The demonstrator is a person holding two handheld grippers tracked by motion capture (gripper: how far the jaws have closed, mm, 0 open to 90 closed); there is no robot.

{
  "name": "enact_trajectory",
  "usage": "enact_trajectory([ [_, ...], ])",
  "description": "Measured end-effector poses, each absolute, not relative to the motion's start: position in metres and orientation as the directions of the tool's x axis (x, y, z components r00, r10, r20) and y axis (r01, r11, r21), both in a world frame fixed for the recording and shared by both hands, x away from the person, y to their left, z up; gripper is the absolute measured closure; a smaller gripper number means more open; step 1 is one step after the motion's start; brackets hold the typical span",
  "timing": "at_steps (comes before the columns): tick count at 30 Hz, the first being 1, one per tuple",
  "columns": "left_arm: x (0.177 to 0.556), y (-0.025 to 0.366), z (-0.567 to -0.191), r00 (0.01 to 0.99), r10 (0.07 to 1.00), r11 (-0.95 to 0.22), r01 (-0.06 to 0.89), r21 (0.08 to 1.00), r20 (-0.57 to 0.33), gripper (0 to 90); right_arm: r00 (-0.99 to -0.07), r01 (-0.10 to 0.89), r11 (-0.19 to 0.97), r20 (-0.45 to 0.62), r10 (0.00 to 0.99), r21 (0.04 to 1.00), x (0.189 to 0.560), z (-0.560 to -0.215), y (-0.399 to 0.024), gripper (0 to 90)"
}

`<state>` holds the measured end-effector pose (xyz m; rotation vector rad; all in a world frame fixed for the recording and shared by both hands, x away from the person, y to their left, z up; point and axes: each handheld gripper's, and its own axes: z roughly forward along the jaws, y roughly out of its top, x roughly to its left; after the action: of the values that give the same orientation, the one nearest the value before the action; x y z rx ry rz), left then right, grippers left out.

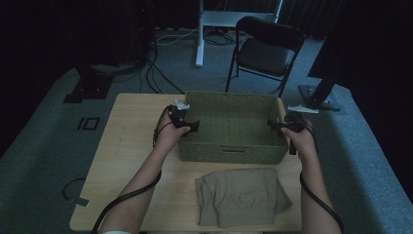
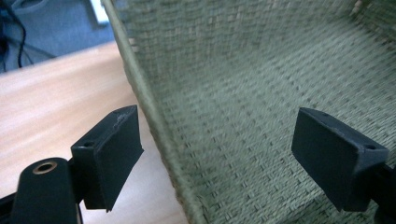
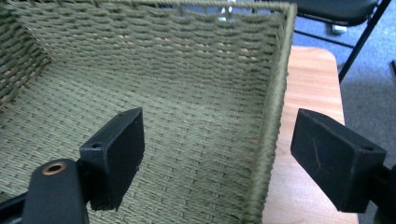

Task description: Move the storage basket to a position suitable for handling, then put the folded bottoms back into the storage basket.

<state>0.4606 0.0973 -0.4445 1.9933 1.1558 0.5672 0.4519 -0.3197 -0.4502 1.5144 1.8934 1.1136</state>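
My left gripper (image 1: 194, 126) and right gripper (image 1: 272, 124) each straddle an opposite side wall of the green woven basket (image 1: 233, 152), jaws released, pads clear of the weave.

Basket (image 1: 234, 146): olive green, woven weave pattern. Folded cloth (image 1: 241, 195): plain khaki-beige. Table (image 1: 131, 146): light wood grain. Left gripper (image 1: 194, 126), right gripper (image 1: 272, 124): black, 2 grey top plates. Chair (image 1: 265, 48): black. Floor (image 1: 44, 161): grey-blue carpet.

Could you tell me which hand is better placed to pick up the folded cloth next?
Probably the right gripper: the folded cloth lies toward the right of the table, nearer it. Both grippers straddle the basket walls with open jaws, the left gripper farther off.
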Motion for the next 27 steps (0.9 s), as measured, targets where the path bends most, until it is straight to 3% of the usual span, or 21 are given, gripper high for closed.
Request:
enact_trajectory([
  [4,0.454,0.104,-0.435,0.486,0.874,-0.271,0.518,0.811,-0.018,16.5,-0.292,0.54,0.073,0.106,0.95,0.838,0.447,-0.444,-0.317,13.3],
  [27,0.407,0.113,-0.42,0.549,0.834,-0.271,0.487,0.83,-0.049,16.5,-0.359,0.464,0.122,0.061,0.931,0.877,0.395,-0.435,-0.309,13.4],
])
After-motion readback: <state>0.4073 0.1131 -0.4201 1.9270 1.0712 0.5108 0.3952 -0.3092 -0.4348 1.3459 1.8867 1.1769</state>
